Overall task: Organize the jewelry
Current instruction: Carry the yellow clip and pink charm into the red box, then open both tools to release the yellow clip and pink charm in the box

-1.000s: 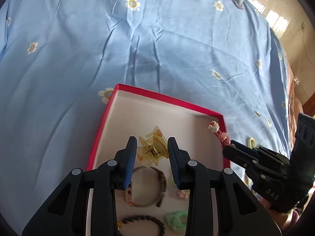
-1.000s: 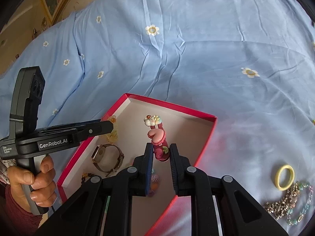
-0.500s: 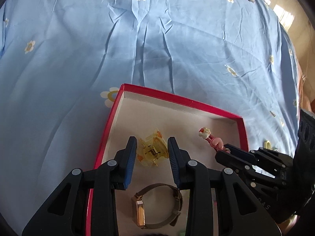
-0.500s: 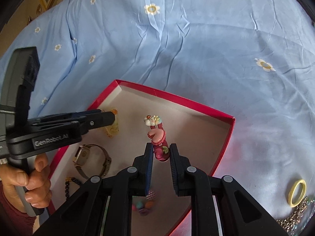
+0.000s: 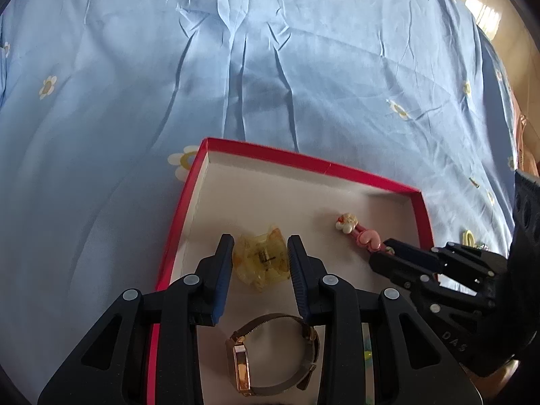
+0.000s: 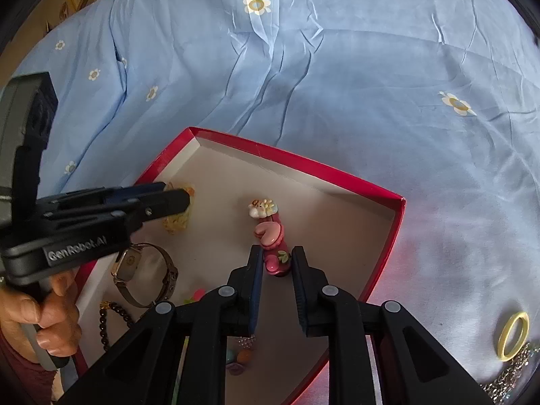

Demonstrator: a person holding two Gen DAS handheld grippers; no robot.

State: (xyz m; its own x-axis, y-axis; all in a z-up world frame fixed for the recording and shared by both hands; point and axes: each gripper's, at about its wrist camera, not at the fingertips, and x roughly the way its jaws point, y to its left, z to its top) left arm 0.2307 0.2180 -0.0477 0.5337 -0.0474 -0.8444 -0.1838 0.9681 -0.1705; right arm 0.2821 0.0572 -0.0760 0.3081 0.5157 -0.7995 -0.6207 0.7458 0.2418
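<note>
Now the left gripper (image 5: 260, 263) has opened, its jaws apart around the yellow claw clip (image 5: 261, 261) resting in the red box (image 5: 182, 209); rightward, the right gripper (image 6: 274, 263) has opened too, jaws apart beside the pink hair clip (image 6: 270, 233) on the box floor, so both look delivered.

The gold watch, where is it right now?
The watch lies inside the red box, on its left part, just nearer than the yellow hair clip between the left gripper's fingers.

Lay in box (image 5: 189, 199) on bedsheet (image 5: 270, 67): claw clip (image 5: 261, 261) left of charm clip (image 5: 357, 233), watch (image 5: 270, 361) nearer; ring (image 6: 513, 335) outside, right.
</note>
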